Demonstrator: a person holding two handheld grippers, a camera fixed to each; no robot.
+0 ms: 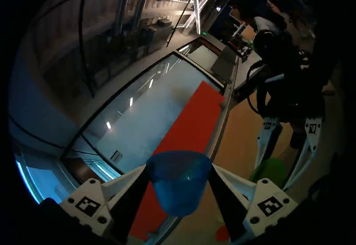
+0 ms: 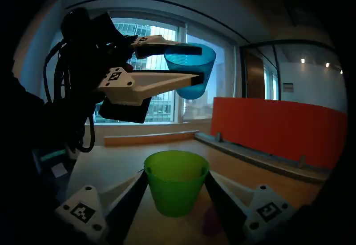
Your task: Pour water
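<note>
A: State of left gripper (image 1: 179,169)?
B: Noted as clamped on blue cup (image 1: 179,187). Both fingers (image 1: 133,196) pressed against its wall, one each side, cup pinched between.
A: Where, relative to bench (image 2: 111,165)?
B: Checked in right gripper view. Held up in air, well above bench, mouth upward, near upright, against bright window (image 2: 151,102). Dark cables (image 2: 55,98) looped behind gripper body.
A: And right gripper (image 2: 176,174)?
B: Same sort of grip. Pinched green cup (image 2: 175,194) between both its fingers, upright, mouth upward. Sat low, close over bench; could not tell whether base touched wood.
A: Cups relative to each other?
B: Apart, not touching. Blue higher and farther off, green low and near. In left gripper view, spotted green cup off to right beyond blue one, between white fingers of other gripper.
A: Water?
B: Could not tell for either cup.
A: Surroundings?
B: Recorded orange divider (image 2: 276,129) standing along one edge of bench, on grey rail (image 2: 249,154). Glass wall (image 2: 307,85) beyond it, lights showing in it. Small reddish spot (image 2: 211,222) on bench just beside green cup.
</note>
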